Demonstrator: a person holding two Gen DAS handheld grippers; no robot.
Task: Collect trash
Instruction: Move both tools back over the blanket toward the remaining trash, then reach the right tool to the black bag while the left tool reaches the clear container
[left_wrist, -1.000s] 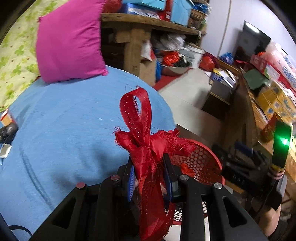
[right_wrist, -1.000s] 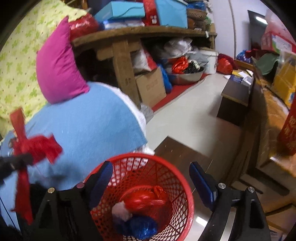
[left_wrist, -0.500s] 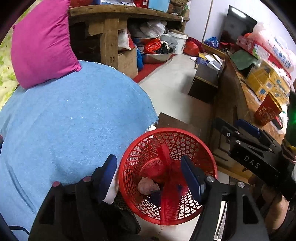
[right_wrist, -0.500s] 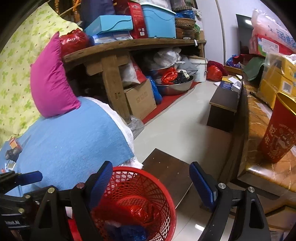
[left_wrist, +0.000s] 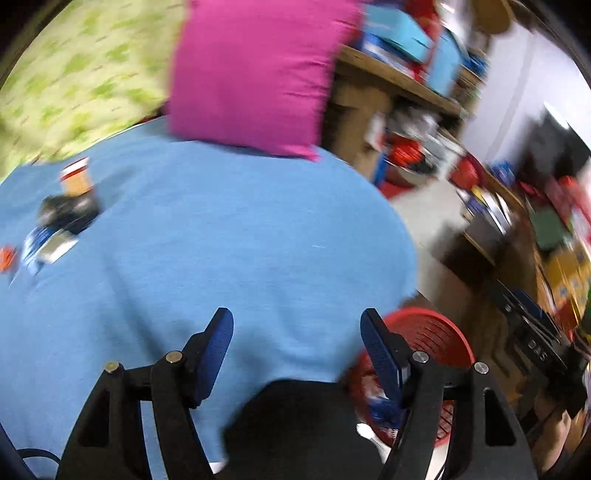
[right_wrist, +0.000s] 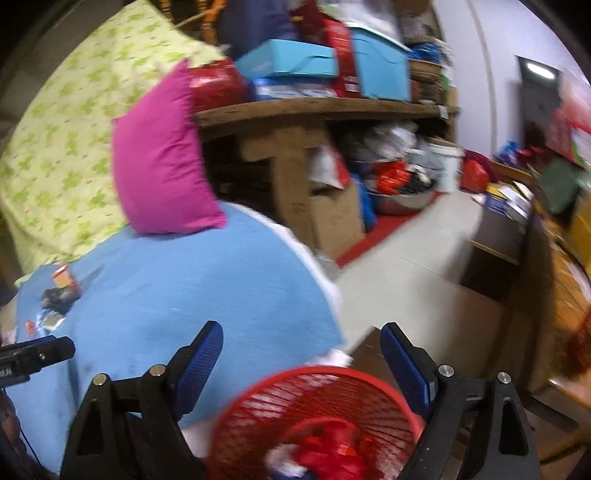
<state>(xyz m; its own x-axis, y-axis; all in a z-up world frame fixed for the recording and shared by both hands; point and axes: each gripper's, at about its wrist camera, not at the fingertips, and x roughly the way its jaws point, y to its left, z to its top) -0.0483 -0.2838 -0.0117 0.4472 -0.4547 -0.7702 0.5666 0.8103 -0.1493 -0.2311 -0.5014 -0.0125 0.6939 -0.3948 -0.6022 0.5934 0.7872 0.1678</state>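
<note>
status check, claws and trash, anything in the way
Left claw open, empty. Right claw open above red basket. Loose trash on blue cover. Path clear.

Red mesh basket (right_wrist: 317, 410) upright on floor beside the blue-covered bed (right_wrist: 177, 295), holds red crumpled trash (right_wrist: 332, 443) plus white and blue bits. More trash on the bed, far left: small orange carton (left_wrist: 75, 181), dark wad (left_wrist: 68, 214), blue-silver wrappers (left_wrist: 48, 247), bunched close together.
</note>
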